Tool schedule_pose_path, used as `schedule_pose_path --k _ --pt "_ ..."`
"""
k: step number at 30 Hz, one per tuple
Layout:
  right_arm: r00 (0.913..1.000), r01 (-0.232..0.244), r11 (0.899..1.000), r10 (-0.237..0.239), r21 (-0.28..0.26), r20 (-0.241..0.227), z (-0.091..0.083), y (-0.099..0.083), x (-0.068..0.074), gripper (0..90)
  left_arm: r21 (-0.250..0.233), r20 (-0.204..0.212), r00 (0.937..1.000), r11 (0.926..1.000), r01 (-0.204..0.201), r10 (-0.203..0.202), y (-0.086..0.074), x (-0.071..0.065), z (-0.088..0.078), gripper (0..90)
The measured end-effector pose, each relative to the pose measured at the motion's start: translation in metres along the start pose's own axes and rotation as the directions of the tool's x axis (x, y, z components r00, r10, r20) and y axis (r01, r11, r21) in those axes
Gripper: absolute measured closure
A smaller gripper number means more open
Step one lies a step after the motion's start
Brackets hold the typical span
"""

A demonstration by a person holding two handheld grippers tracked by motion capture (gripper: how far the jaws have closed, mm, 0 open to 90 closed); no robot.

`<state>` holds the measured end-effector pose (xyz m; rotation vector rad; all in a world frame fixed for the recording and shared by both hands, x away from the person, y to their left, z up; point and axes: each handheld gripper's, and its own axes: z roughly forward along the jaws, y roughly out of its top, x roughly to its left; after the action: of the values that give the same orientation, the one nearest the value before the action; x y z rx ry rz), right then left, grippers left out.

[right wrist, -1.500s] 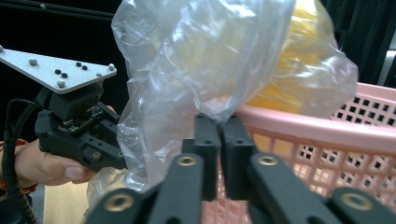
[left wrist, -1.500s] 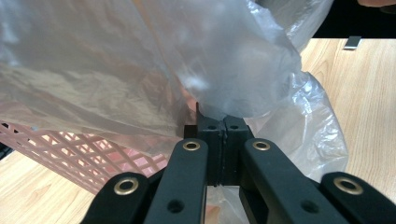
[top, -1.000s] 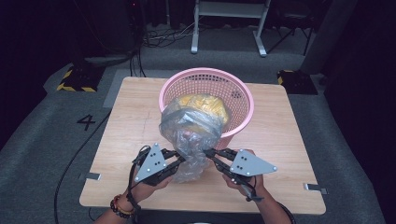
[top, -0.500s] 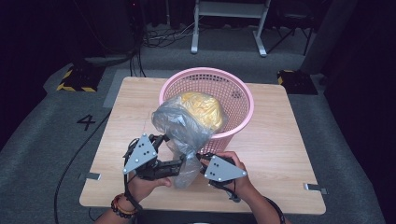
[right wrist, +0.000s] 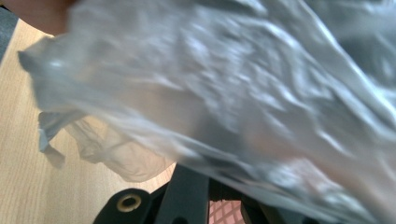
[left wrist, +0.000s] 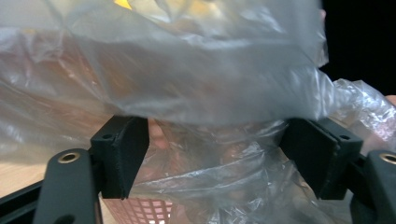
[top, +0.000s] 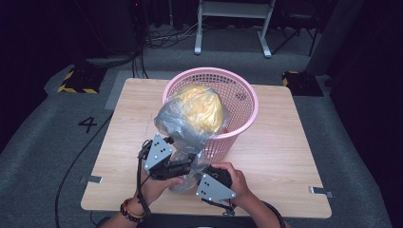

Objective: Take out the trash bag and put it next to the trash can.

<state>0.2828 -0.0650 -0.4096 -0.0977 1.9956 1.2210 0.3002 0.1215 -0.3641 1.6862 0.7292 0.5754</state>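
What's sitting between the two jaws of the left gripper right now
In the left gripper view, a twisted stretch of the clear plastic bag runs between the left gripper jaws, which stand open on either side of it.

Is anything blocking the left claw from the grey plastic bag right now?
Nothing visible does. The left claw has just been opening, and its jaws stand apart on either side of the twisted neck of the grey plastic bag, with only bag film between them. The right claw is shut on the bag beside it.
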Motion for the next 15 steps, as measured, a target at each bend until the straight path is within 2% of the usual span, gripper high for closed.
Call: schedule_pose_path --k 2,4,5,6,8,9,11,12,13,14,15 --pt "1.0 -0.001 1.0 0.001 0.0 0.005 0.0 0.0 0.001 90.0 -0.003 0.013 0.9999 1.0 -0.003 0.003 0.0 0.001 0.0 37.2" --pt "0.9999 -0.007 1.0 0.007 -0.003 0.009 -0.001 -0.001 0.001 89.7 -0.011 0.009 0.9992 0.9992 -0.039 0.039 0.001 0.001 -0.003 55.3" --pt "0.9999 -0.007 1.0 0.007 -0.003 0.009 -0.001 -0.001 0.001 89.7 -0.011 0.009 0.9992 0.9992 -0.039 0.039 0.001 0.001 -0.003 63.4" --pt "0.9996 -0.028 1.0 0.028 -0.008 0.005 -0.002 -0.004 0.001 85.0 -0.024 -0.016 0.9961 0.9959 -0.087 0.087 0.001 -0.001 -0.006 71.0" --pt "0.9995 -0.032 0.999 0.032 -0.009 0.005 -0.003 -0.005 0.001 83.3 -0.041 -0.024 0.9946 0.994 -0.102 0.101 0.0 -0.001 -0.008 79.3" --pt "0.9983 -0.058 0.998 0.058 -0.009 0.004 -0.005 -0.01 0.002 75.8 -0.074 -0.027 0.9924 0.9898 -0.122 0.12 0.0 0.001 -0.013 81.9" --pt "0.9974 -0.072 0.997 0.072 -0.01 0.005 -0.006 -0.012 0.002 74.9 -0.093 -0.031 0.9913 0.9872 -0.13 0.128 -0.001 0.002 -0.015 83.9" --pt "0.9962 -0.087 0.996 0.087 -0.006 -0.003 -0.007 -0.016 0.002 74.4 -0.131 -0.015 0.9906 0.9819 -0.137 0.136 -0.001 0.004 -0.018 83.9" --pt "0.9925 -0.122 0.993 0.122 -0.001 -0.008 -0.01 -0.025 0.001 69.3 -0.162 -0.032 0.9853 0.9719 -0.171 0.168 -0.001 0.007 -0.023 84.6" --pt "0.9925 -0.122 0.993 0.122 -0.001 -0.008 -0.01 -0.025 0.001 69.3 -0.162 -0.032 0.9853 0.9719 -0.171 0.168 -0.001 0.007 -0.023 85.0" --pt "0.9859 -0.168 0.986 0.168 0.004 0.004 -0.015 -0.034 -0.001 66.4 -0.211 -0.02 0.9837 0.961 -0.179 0.179 -0.001 0.012 -0.029 85.3"
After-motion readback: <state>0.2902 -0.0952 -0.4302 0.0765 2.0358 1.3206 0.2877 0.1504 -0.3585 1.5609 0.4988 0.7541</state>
